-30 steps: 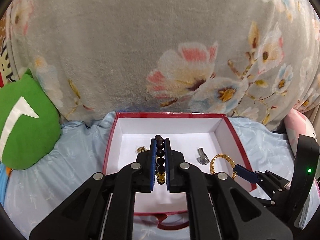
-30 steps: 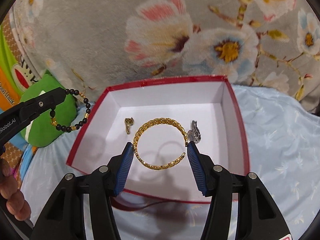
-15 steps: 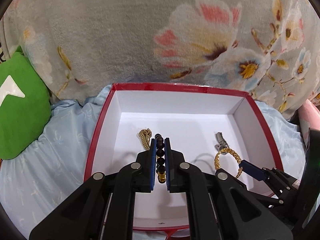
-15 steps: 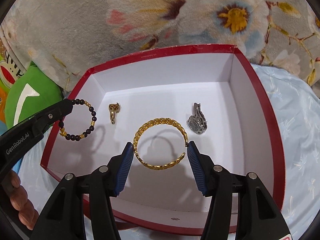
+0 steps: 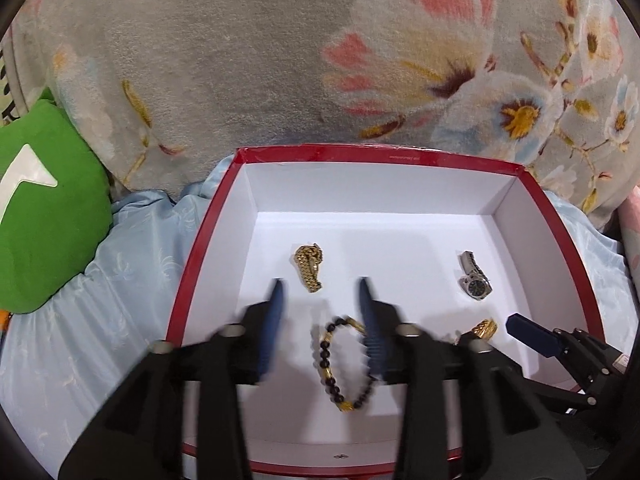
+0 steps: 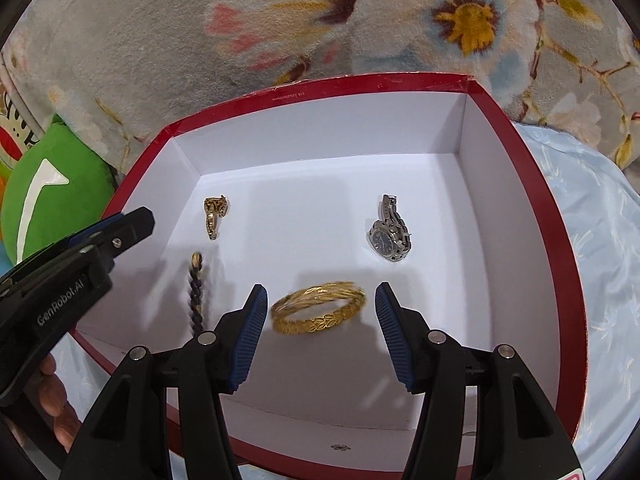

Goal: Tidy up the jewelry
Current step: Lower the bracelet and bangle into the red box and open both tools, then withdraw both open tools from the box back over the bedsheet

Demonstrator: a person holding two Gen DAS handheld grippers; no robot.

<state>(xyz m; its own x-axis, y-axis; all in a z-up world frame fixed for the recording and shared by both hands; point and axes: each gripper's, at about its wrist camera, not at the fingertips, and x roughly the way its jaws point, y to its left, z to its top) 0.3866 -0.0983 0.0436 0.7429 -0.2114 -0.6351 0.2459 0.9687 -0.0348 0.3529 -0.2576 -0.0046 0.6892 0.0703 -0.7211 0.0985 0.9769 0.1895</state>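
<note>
The black bead bracelet with its gold spacers sat inside the red box, toward the near-left part of the white floor, blurred in both views so that I could not tell whether it lay flat or was in the air. The left tongs stood apart around it, blue pads wide on either side and gripping nothing; they too were smeared by motion. In the right wrist view the same bracelet showed as a dark streak just beyond the left tongs' tip.

The gold bangle was tilted and blurred in the gap of the right tongs, touching neither pad; those tongs were also spread open. From the left wrist view only a bit of the bangle showed beside the right tongs' blue fingertip.

Farther back in the box lay a bunched gold chain on the left and a silver wristwatch on the right, well apart from each other.

The box rested on a pale blue bedsheet. A grey floral blanket rose behind it, and a green cushion sat to the left.
</note>
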